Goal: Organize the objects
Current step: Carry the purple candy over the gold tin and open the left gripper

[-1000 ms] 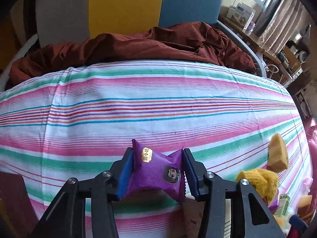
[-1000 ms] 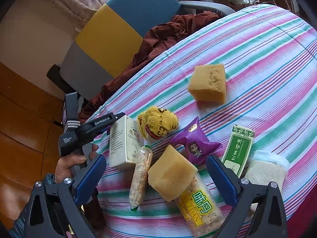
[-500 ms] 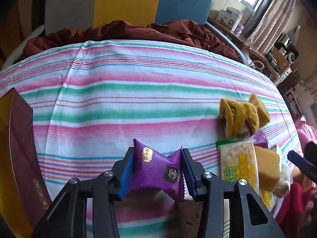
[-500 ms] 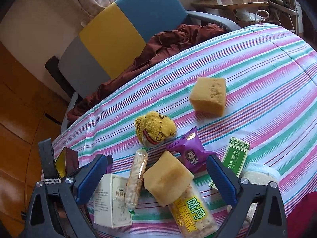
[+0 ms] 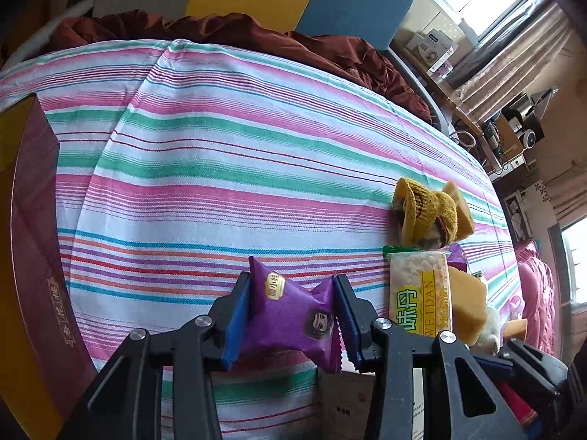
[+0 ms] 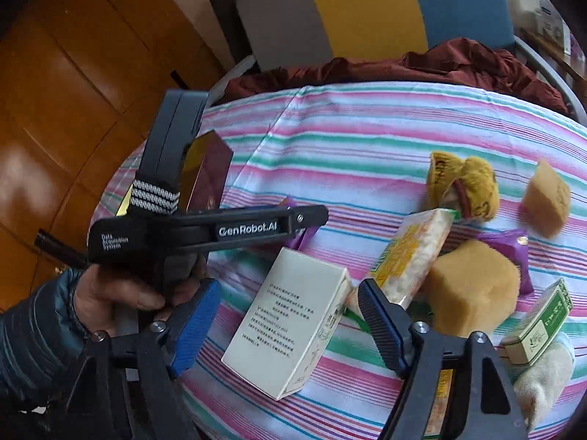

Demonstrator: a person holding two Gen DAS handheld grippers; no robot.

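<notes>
Left claw [image 5: 291, 317] clamped on purple packet [image 5: 290, 315], blue pads pressing both sides, packet held above the striped cloth [image 5: 220, 168] covering the surface. Maroon box [image 5: 33, 220] at left edge of the left wrist view, standing on the cloth. To the right of the packet: rice cracker pack [image 5: 418, 293], yellow knit toy [image 5: 425, 212] beyond it, sponge block [image 5: 467, 311] touching the cracker pack's right side.

Right claw [image 6: 290, 326] open, pads wide apart, nothing between them but the white carton [image 6: 293, 319] lying on the cloth below; contact cannot tell. Person's left hand [image 6: 121, 289] grips the other tool's handle at left in the right wrist view. Cracker pack [image 6: 414, 253] leans just beside the carton, big sponge block [image 6: 473, 286] touching it. Second purple packet [image 6: 513, 245] behind that block. Knit toy [image 6: 462, 183] farther back, smaller sponge block [image 6: 546, 198] near it to the right, apart. Green box [image 6: 539, 322] at right, resting on a white roll [image 6: 546, 377]. Maroon box [image 6: 207, 172] stands at far left of cloth. Brown blanket [image 6: 422, 66] bunched beyond the cloth edge, chair [image 6: 367, 11] behind it.
</notes>
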